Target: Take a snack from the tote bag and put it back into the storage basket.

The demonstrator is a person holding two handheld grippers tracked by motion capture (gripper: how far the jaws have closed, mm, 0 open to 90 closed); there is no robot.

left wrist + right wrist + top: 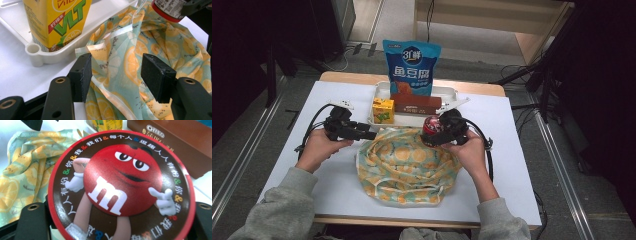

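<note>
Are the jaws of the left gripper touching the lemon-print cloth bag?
Touching. In the left gripper view, the left gripper stands open around a raised fold of the cloth bag, whose fabric lies against the left jaw's inner face.

White tray (pixel 379 89): yellow juice carton (pixel 383 110), brown Oreo box (pixel 416 104), blue snack bag (pixel 411 65).

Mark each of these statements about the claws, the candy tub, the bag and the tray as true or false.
1. The right claw grips the red candy tub. True.
2. The left claw is shut on the juice carton. False: it is open astride the fruit-print cloth bag.
3. The carton stands in the white tray. True.
4. The blue snack bag lies flat on the table. False: it stands upright behind the tray.
</note>
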